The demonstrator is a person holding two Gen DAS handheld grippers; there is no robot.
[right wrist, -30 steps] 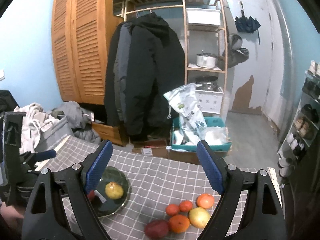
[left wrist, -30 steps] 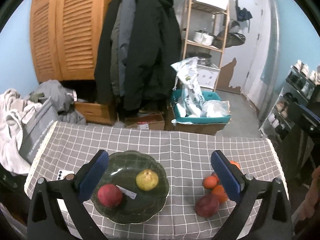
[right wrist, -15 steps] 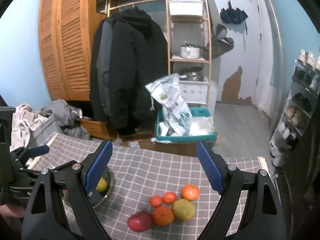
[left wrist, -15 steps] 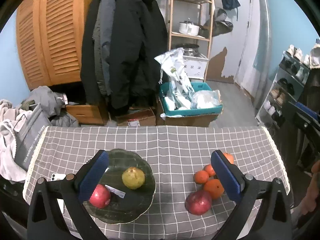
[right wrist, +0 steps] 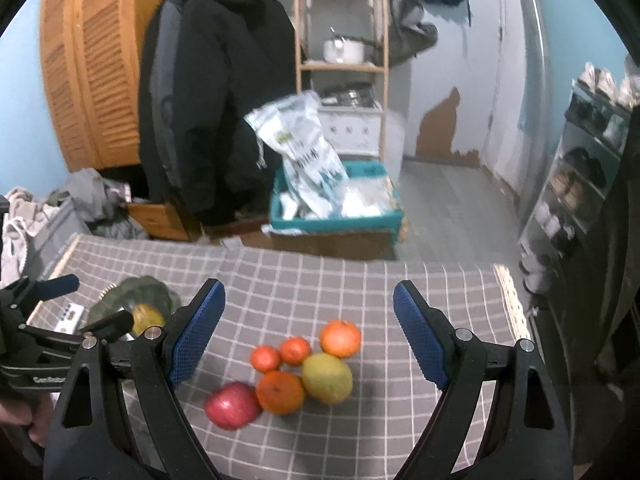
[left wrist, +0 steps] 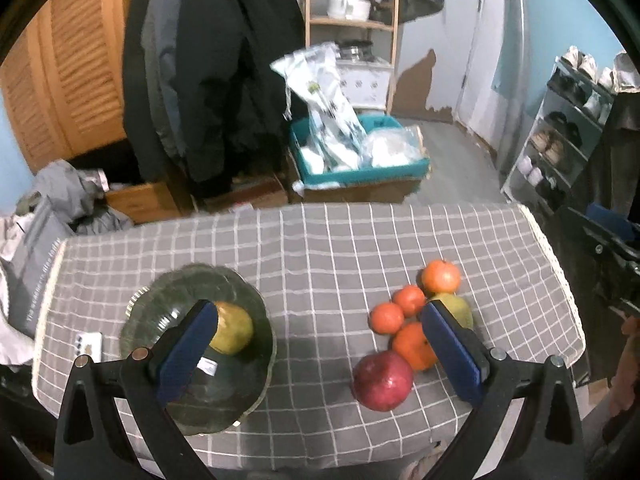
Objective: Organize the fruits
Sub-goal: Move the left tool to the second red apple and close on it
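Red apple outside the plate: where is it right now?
In both wrist views the red apple lies on the checked tablecloth, nearest the camera in the loose fruit cluster, touching the large orange and right of the green plate.

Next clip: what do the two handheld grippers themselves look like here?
Both the left gripper and right gripper have black triangular-cutout plastic arms, silver round pivot bolts and blue textured finger pads. Small white lettering marks the left gripper's body in the right wrist view. No cables or sleeves show.

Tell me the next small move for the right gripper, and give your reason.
Probably lower the right gripper onto the pear in the loose pile. Its jaws stand wide open and empty above the cluster, while the green plate holds only part of the fruit. That pear lies nearly centered between the fingers.
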